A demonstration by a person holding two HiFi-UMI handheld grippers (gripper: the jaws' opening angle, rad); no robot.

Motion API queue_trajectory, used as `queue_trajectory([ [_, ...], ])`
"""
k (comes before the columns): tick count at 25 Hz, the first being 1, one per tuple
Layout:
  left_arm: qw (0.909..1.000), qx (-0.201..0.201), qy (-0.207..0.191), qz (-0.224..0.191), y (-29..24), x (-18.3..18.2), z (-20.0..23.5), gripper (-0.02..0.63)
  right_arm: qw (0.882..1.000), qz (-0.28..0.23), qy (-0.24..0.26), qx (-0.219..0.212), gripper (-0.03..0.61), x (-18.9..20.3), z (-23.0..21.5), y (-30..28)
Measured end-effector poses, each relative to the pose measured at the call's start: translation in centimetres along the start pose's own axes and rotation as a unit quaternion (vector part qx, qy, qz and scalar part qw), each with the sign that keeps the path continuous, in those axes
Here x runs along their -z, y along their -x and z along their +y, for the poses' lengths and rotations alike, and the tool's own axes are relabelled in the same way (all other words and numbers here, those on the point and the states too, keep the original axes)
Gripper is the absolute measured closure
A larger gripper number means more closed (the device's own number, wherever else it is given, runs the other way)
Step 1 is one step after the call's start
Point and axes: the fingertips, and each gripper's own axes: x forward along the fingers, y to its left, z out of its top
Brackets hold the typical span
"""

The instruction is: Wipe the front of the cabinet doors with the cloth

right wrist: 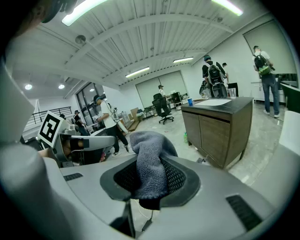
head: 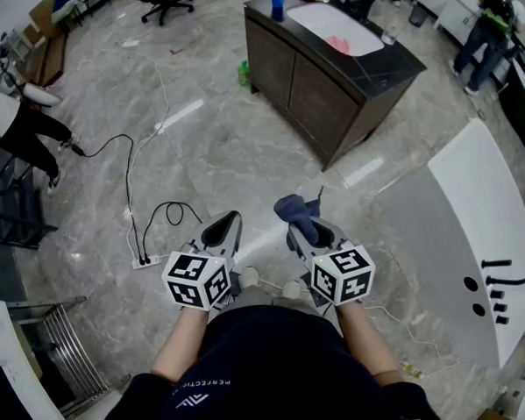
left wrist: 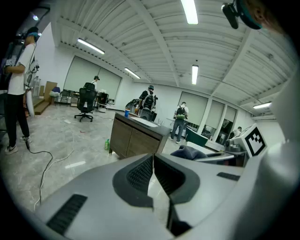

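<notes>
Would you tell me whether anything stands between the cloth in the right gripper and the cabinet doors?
Nothing visible does. The right gripper holds the cloth, and only bare floor lies between it and the cabinet doors. A green bottle stands beside the cabinet, off that path.

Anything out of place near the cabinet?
A green bottle stands on the floor beside the cabinet, and black cables trail loose to a power strip; possibly trip hazards.

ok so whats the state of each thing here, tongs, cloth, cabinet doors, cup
left tongs, shut, nothing between them
right tongs, shut on the cloth
cloth, bunched, pinched in the right tongs
cabinet doors, both closed
blue cup, upright
</notes>
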Motion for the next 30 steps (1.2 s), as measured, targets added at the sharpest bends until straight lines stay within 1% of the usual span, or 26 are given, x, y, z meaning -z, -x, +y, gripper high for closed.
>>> queue_trajectory([
  [8, 1.0, -0.002, 0.002, -0.002, 0.1, 0.0, 0.0, 0.598, 1.0, 0.001, -0.001, 0.002, 0.465, 0.1, 0.0, 0.1],
  [13, 1.0, -0.004, 0.004, -0.003, 0.2, 0.0, 0.3, 0.598, 1.0, -0.012, -0.027, -0.007, 0.465, -0.3, 0.1, 0.1],
  [18, 0.9999, -0.007, 0.007, -0.002, 0.1, 0.2, 0.8, 0.598, 0.999, -0.011, -0.03, -0.01, 0.465, -0.2, 0.1, -0.4],
  [23, 0.9998, -0.013, 0.015, -0.005, 0.7, 0.0, 2.5, 0.598, 1.0, -0.003, -0.028, -0.01, 0.463, -0.3, 0.8, -2.0],
  [30, 0.9994, -0.019, 0.03, -0.004, 1.4, -0.1, 6.2, 0.598, 1.0, 0.011, -0.02, -0.016, 0.463, -0.6, 2.5, -5.3],
])
